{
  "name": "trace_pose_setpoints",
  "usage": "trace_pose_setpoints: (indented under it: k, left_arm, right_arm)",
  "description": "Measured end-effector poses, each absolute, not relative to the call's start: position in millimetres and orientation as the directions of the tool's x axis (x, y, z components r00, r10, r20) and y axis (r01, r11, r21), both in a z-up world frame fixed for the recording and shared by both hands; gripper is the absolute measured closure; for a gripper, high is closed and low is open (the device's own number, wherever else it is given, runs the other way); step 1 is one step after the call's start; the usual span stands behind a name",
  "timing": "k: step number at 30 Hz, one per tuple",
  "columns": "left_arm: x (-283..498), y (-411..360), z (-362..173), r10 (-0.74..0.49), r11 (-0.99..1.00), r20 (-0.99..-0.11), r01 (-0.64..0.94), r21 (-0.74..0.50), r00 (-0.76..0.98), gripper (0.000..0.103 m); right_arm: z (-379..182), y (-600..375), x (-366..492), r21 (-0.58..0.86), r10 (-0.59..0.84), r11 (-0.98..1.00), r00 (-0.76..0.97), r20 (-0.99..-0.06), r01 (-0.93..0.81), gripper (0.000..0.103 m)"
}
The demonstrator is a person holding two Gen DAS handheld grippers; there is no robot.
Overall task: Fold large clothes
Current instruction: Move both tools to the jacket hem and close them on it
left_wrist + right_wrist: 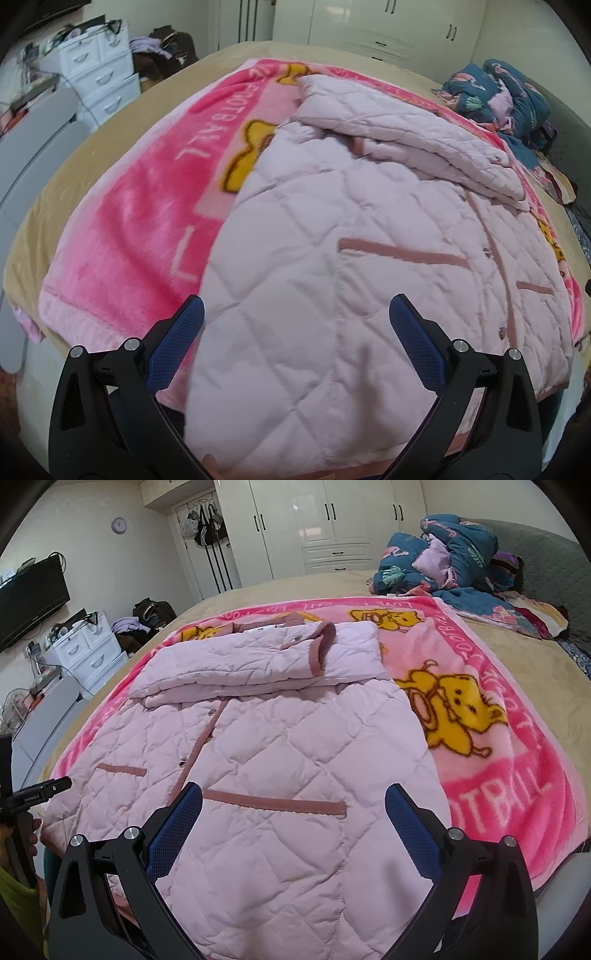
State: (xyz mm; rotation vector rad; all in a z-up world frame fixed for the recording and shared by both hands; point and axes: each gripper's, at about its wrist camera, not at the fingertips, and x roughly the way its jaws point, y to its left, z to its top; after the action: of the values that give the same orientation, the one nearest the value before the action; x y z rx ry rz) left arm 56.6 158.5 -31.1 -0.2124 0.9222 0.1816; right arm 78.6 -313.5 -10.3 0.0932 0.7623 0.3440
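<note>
Both hand-held grippers, left and right, spread above pink jacket on "FOOTBALL" blanket.

I see a pink bear blanket spread over the bed — crumpled blue bedding at its far right corner.

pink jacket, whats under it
The jacket lies on a pink bear-print blanket, itself spread over a tan bed cover. The blanket's middle is covered by the jacket.
</note>
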Motion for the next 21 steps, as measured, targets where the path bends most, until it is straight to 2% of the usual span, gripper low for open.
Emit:
trace_pose_setpoints:
  k: [12, 18, 21]
  left_arm:
    - [31, 197, -52, -0.006, 0.940, -0.819, -0.276, -0.200, 0.574, 0.010]
    - [23, 192, -52, -0.049, 0.947, -0.811, -0.231, -0.223, 0.583, 0.038]
    - [22, 186, -54, -0.075, 0.947, -0.811, -0.213, -0.240, 0.580, 0.044]
  right_arm:
    - [-19, -329, 71, 0.200, 0.314, 0.949, 0.668, -0.675, -0.244, 0.004]
    - [-28, -339, 66, 0.199, 0.302, 0.953, 0.657, -0.691, -0.228, 0.004]
    - [-32, -343, 62, 0.194, 0.293, 0.956, 0.652, -0.699, -0.221, 0.004]
